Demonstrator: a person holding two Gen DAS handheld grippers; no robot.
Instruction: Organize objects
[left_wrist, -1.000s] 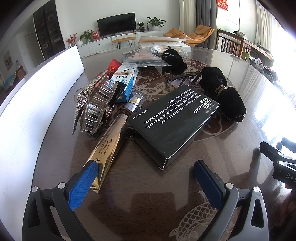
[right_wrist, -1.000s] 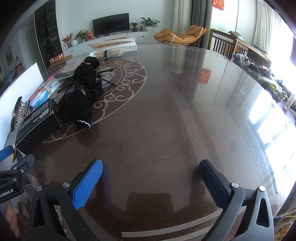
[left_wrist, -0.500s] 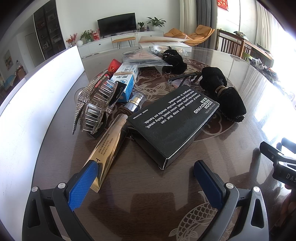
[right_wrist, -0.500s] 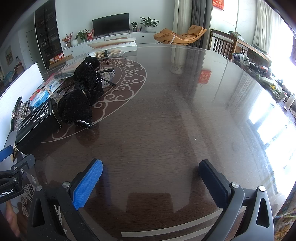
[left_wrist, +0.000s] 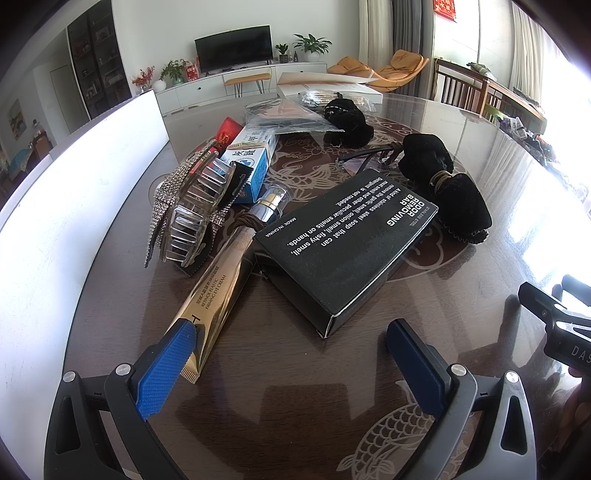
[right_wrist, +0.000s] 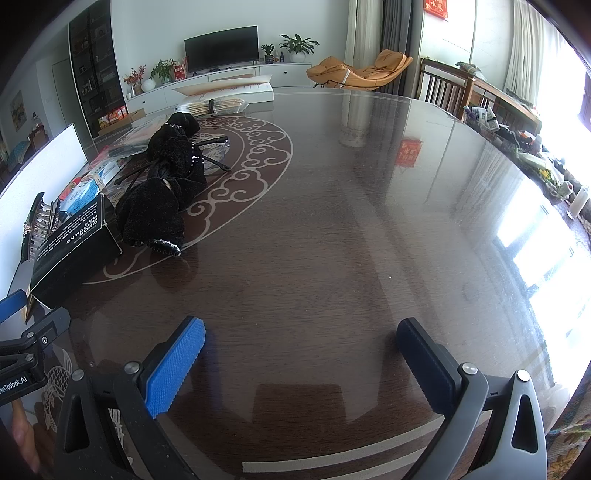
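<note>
A black box (left_wrist: 343, 245) printed "odor removing bar" lies just ahead of my open left gripper (left_wrist: 291, 336). Left of it lies a gold cream tube (left_wrist: 218, 291), whose flat end reaches my left blue pad. Behind the tube stand a clear rhinestone hair claw (left_wrist: 188, 210) and a blue and white carton (left_wrist: 251, 162). Black velvet hair bows (left_wrist: 447, 184) and glasses (left_wrist: 365, 157) lie beyond the box. My right gripper (right_wrist: 301, 334) hangs open over bare table, with the box (right_wrist: 70, 251) and bows (right_wrist: 162, 195) far to its left.
A white wall-like panel (left_wrist: 74, 206) runs along the table's left side. Plastic bags (left_wrist: 284, 114) and a white flat box (left_wrist: 332, 88) sit at the far edge. The dark glossy table (right_wrist: 369, 221) stretches wide to the right. The other gripper's body (left_wrist: 561, 325) shows at right.
</note>
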